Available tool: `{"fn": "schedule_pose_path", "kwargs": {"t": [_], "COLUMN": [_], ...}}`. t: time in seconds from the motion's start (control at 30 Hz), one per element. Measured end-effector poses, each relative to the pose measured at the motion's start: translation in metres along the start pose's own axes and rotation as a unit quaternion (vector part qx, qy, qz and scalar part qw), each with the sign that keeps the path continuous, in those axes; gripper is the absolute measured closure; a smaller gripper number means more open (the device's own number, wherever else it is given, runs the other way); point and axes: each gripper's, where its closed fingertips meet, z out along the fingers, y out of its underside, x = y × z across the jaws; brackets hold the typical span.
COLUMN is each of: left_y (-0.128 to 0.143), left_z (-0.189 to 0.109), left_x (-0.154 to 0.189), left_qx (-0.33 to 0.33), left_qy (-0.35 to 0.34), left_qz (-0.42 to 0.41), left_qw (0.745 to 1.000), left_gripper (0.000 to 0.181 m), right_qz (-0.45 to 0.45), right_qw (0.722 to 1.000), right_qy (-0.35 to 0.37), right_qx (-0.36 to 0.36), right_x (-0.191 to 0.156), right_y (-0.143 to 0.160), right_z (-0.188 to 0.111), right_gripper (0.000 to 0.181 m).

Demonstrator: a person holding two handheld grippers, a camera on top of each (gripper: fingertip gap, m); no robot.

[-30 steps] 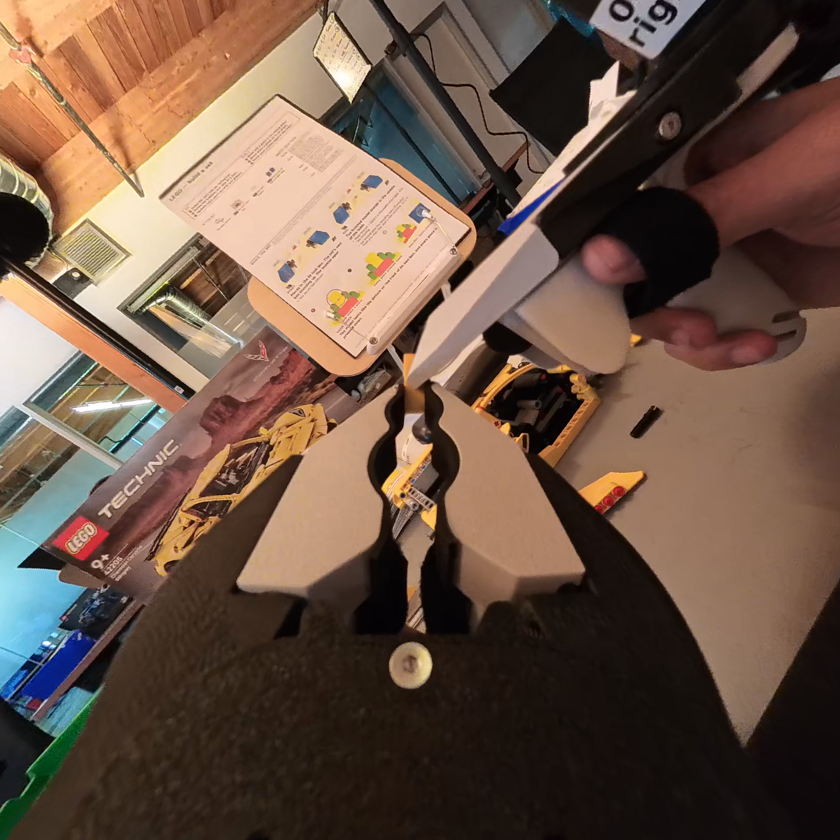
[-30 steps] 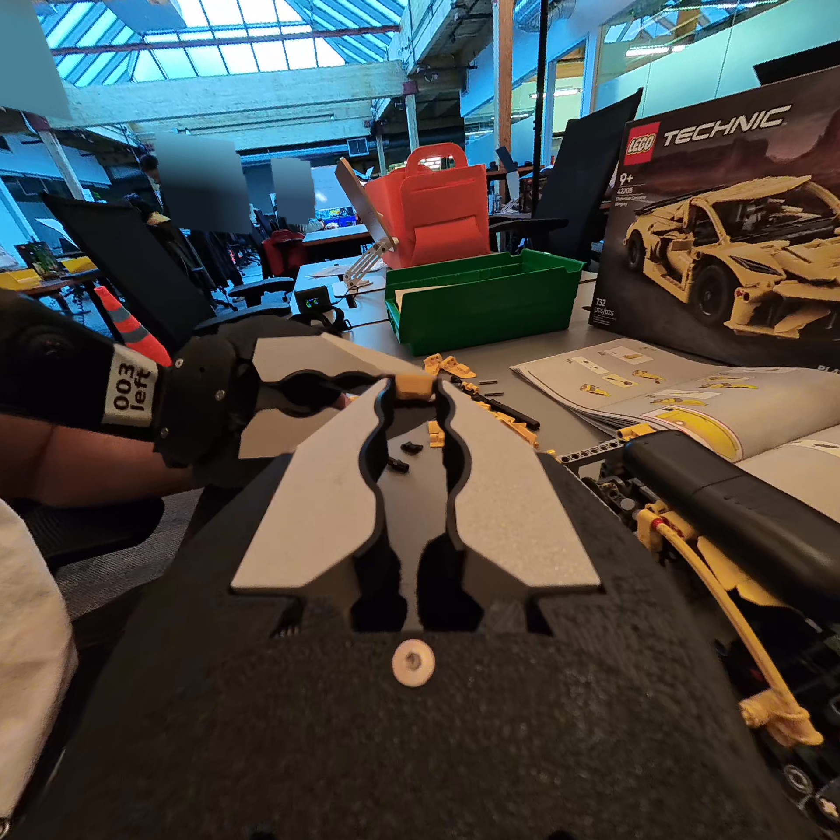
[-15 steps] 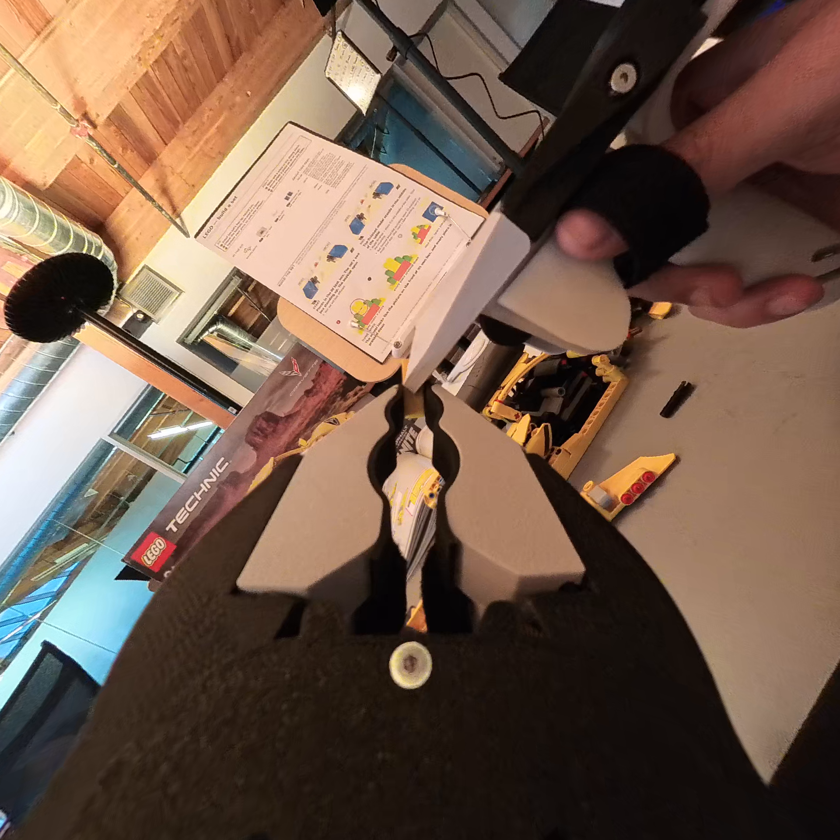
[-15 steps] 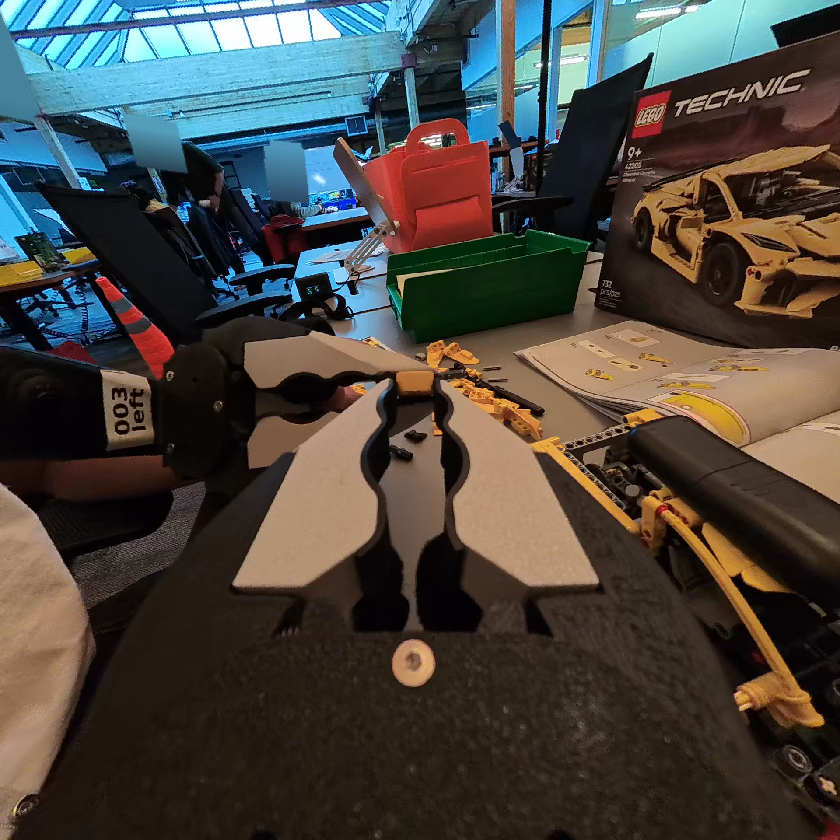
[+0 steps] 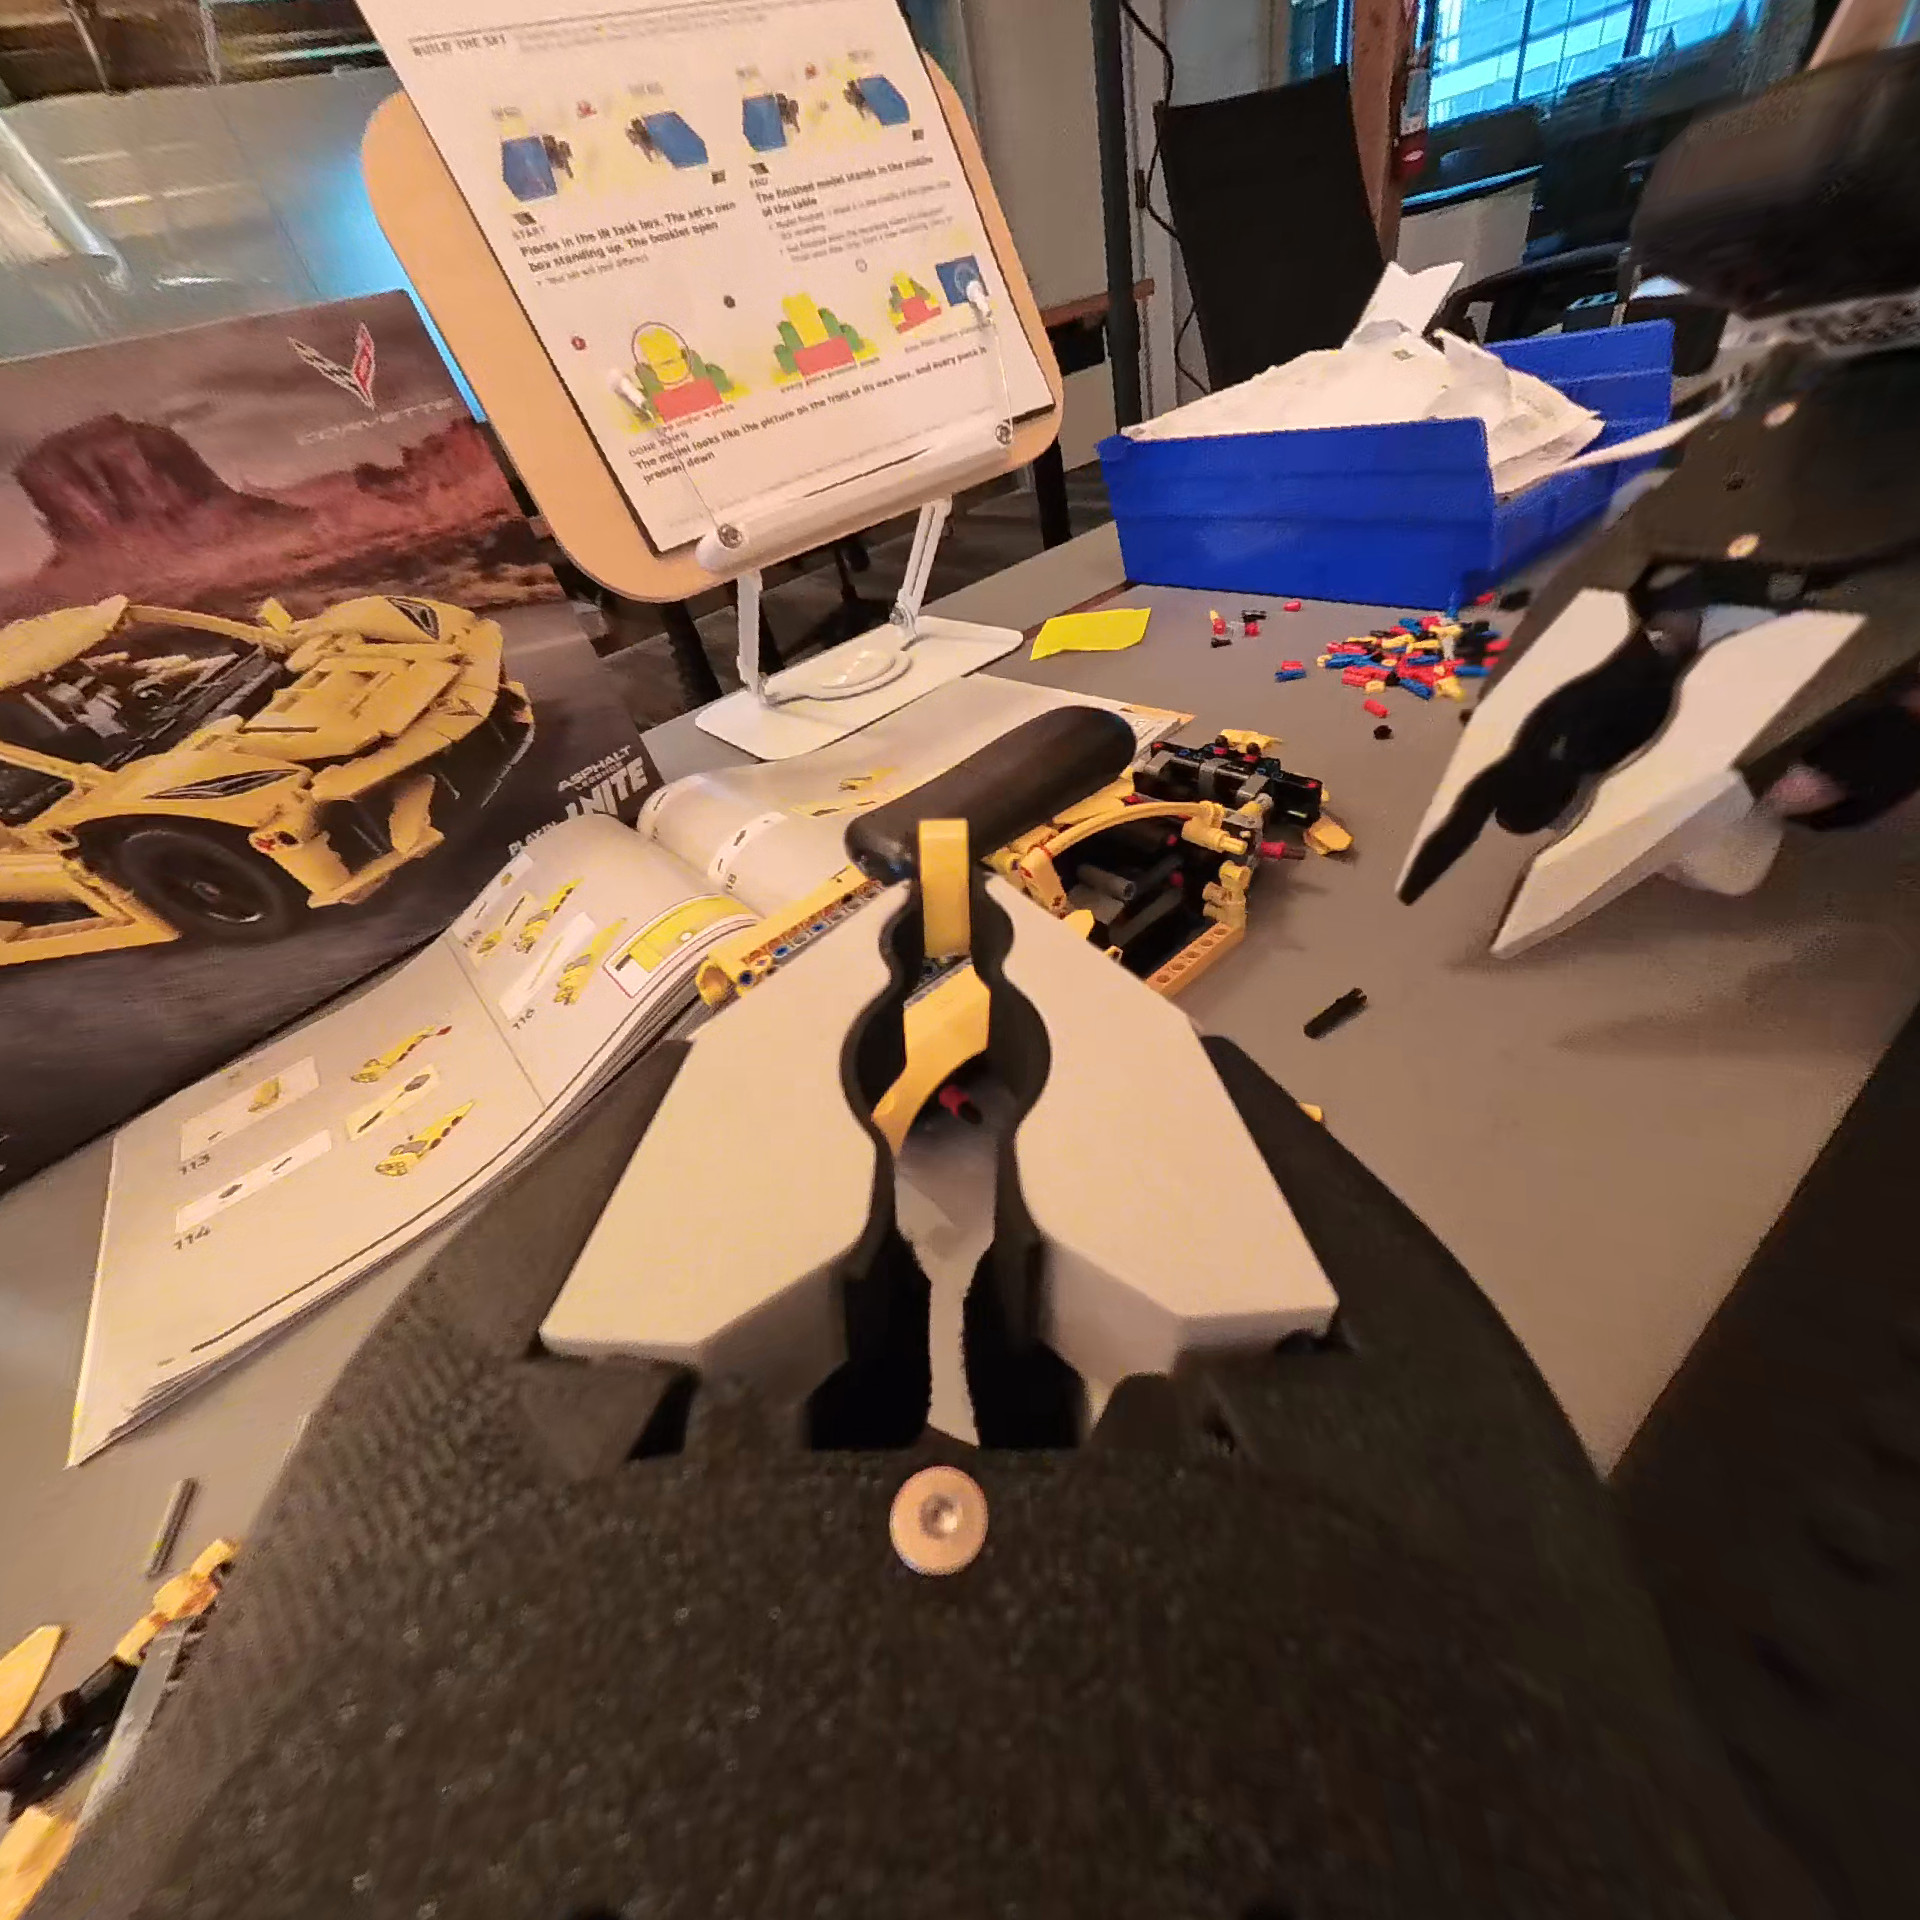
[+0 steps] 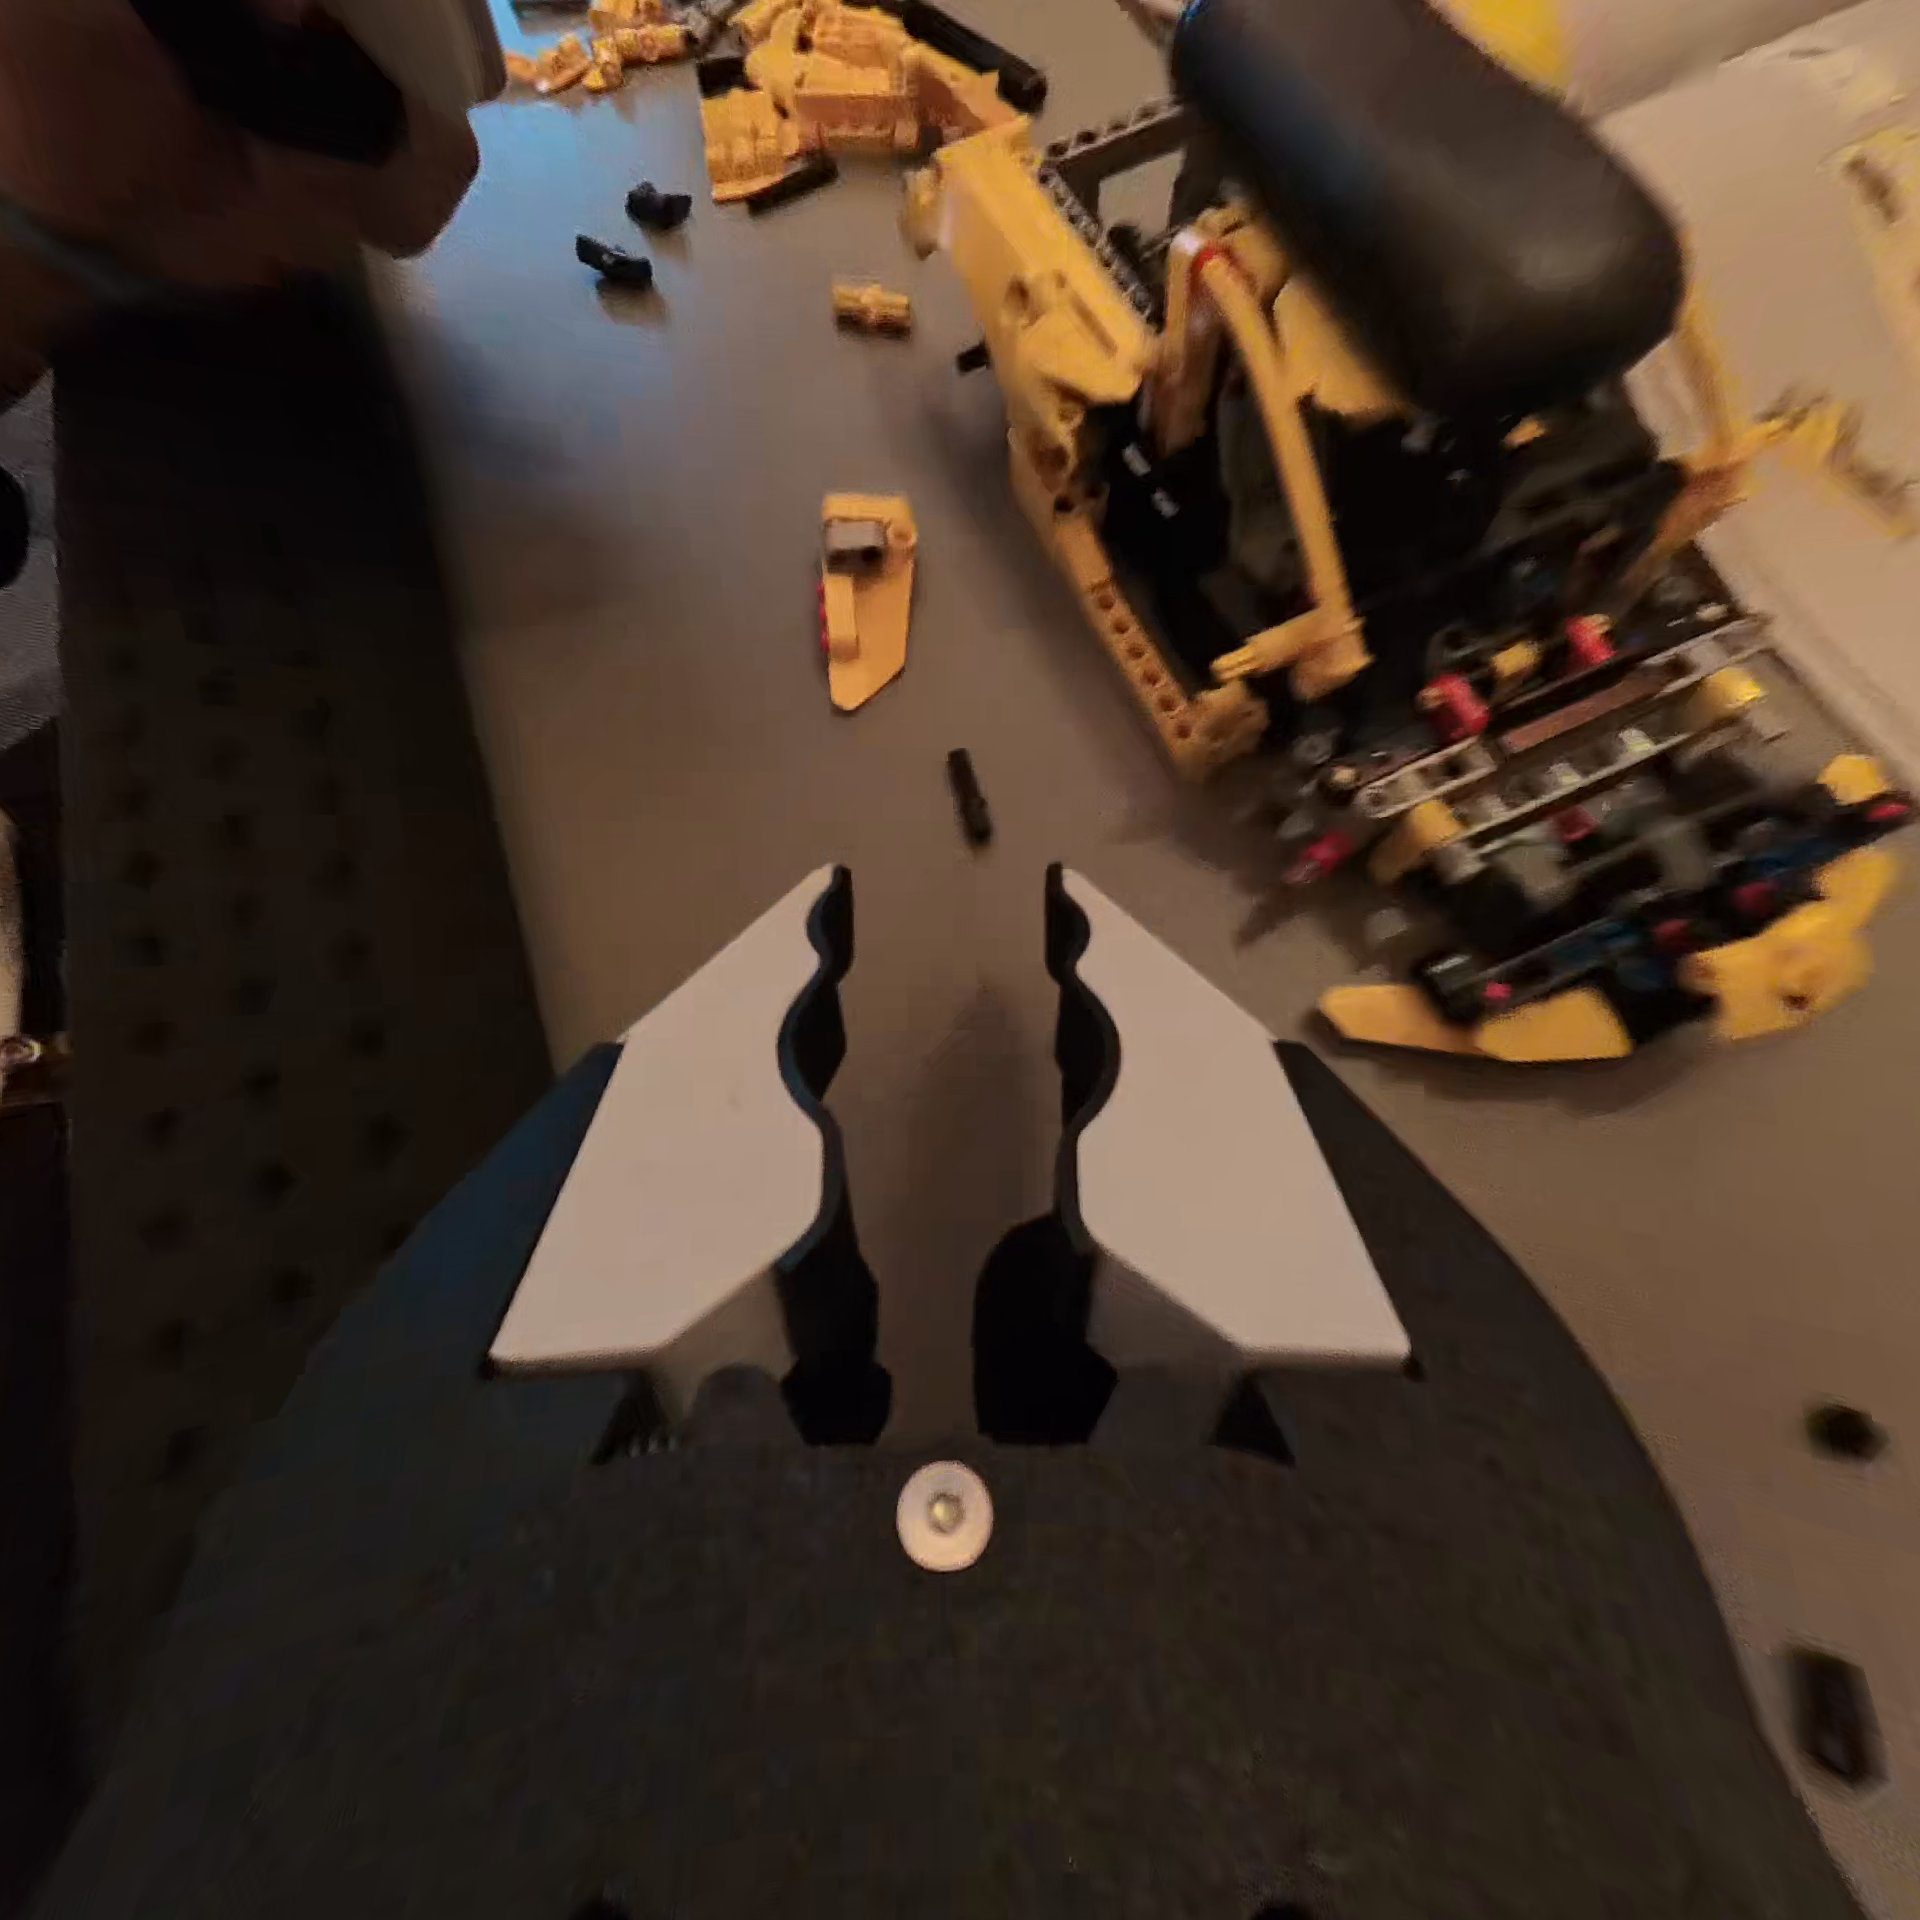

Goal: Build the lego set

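— Two views; what did the left wrist one show?
— Left gripper (image 5: 943, 914) clamped a yellow piece (image 5: 940, 940) above the bench (image 5: 1455, 1143).
— And the right?
— Right gripper (image 6: 948, 883) gaped empty, near a black pin (image 6: 967, 794) and the half-built car (image 6: 1403, 582).

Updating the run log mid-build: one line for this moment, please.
left gripper: shut on yellow piece | right gripper: open, empty, over table | black pin just ahead | partly built car right
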Motion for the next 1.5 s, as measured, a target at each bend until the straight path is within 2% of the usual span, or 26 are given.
{"fn": "schedule_pose_path", "kwargs": {"t": [0.07,0.2,0.33,0.43,0.5,0.73,0.8,0.9,1.0,1.07,1.13,1.33,1.5], "left_y": [0.004,0.008,0.011,0.013,0.015,0.017,0.016,0.014,0.013,0.016,0.018,0.018,0.022], "left_z": [0.003,0.005,0.007,0.007,0.008,0.01,0.009,0.008,0.007,0.007,0.006,0.007,0.009], "left_x": [0.005,0.016,0.02,0.023,0.026,0.032,0.03,0.024,0.011,0.004,0.001,0.005,0.011], "left_qx": [-0.012,-0.022,-0.028,-0.033,-0.037,-0.044,-0.04,-0.033,-0.031,-0.038,-0.04,-0.037,-0.049], "left_qy": [0.007,0.016,0.017,0.025,0.03,0.042,0.04,0.036,0.023,0.014,0.011,0.048,0.054], "left_qz": [0.011,0.046,0.067,0.071,0.073,0.083,0.077,0.051,0.019,0.005,-0.002,-0.066,-0.048], "left_qw": [1.0,0.999,0.997,0.997,0.996,0.995,0.995,0.997,0.999,0.999,0.999,0.996,0.996], "left_gripper": [0.174,0.174,0.174,0.174,0.174,0.174,0.174,0.174,0.174,0.174,0.174,0.174,0.174], "right_qz": [-0.008,-0.06,-0.07,-0.078,-0.074,-0.092,-0.064,-0.045,-0.03,0.02,0.051,-0.002,0.006], "right_qw": [1.0,0.997,0.997,0.996,0.996,0.994,0.998,0.995,0.984,0.974,0.974,0.978,0.973], "right_qy": [0.02,0.047,0.018,0.022,0.045,0.045,0.014,-0.023,-0.01,-0.009,-0.034,0.038,0.012], "right_qx": [0.012,-0.016,-0.034,-0.031,-0.028,-0.047,-0.013,0.091,0.177,0.226,0.217,0.207,0.23], "right_x": [0.0,0.005,0.001,0.004,0.011,0.005,-0.009,-0.031,-0.035,-0.033,-0.038,-0.038,-0.043], "right_y": [0.004,0.006,0.006,0.002,0.002,0.002,-0.015,-0.064,-0.104,-0.122,-0.123,-0.122,-0.128], "right_z": [0.01,0.022,0.038,0.042,0.042,0.042,0.042,0.038,0.036,0.036,0.043,0.048,0.04], "right_gripper": [0.154,0.154,0.153,0.161,0.176,0.178,0.178,0.178,0.178,0.178,0.178,0.178,0.178]}}
